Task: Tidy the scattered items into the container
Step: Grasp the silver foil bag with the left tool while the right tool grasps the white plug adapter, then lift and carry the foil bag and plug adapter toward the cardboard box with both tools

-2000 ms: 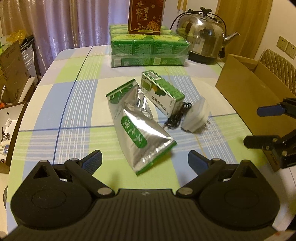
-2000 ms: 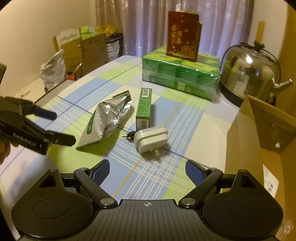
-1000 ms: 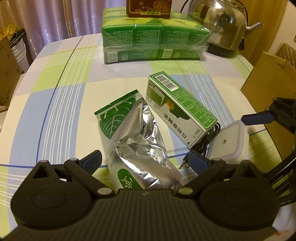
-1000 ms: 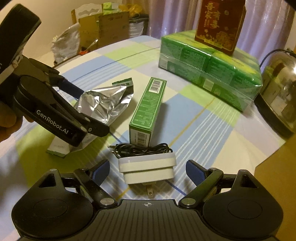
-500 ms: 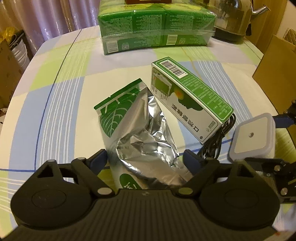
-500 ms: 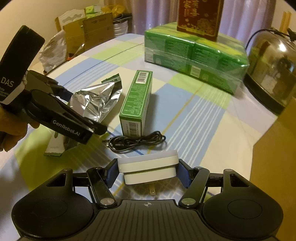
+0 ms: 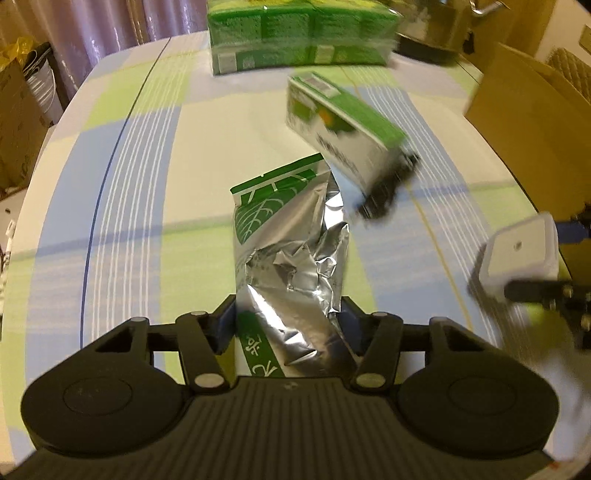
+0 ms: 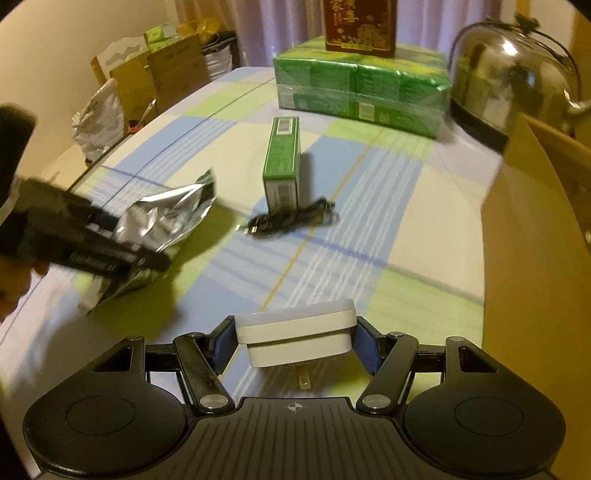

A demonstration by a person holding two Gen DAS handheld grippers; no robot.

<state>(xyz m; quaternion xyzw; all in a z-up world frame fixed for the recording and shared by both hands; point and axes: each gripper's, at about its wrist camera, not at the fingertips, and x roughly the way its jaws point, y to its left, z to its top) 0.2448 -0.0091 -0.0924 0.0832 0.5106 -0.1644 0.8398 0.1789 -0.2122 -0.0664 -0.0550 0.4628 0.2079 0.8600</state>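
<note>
A silver and green foil pouch (image 7: pixel 291 251) sticks out ahead of my left gripper (image 7: pixel 288 319), which is shut on its lower end. The white plug adapter (image 8: pixel 295 338) is clamped between the blue pads of my right gripper (image 8: pixel 295 343), prongs down, above the tablecloth. The adapter (image 7: pixel 517 251) also shows at the right of the left wrist view. A green carton (image 8: pixel 282 162) lies mid-table with a coiled black cable (image 8: pixel 291 219) at its near end. The open cardboard box (image 8: pixel 535 240) stands on the right. In the right wrist view the pouch (image 8: pixel 166 221) and left gripper (image 8: pixel 122 254) hover at the left.
A wrapped green multipack (image 8: pixel 362 85) with a red box (image 8: pixel 360 26) on top sits at the back, beside a steel kettle (image 8: pixel 509 74). The checked tablecloth (image 8: pixel 406 221) lies bare between the carton and the cardboard box. Bags and cartons stand beyond the table's left edge.
Both grippers have shut on their items: the left on the foil pouch, the right on the adapter. The adapter has come away from the cable, which stays by the carton.
</note>
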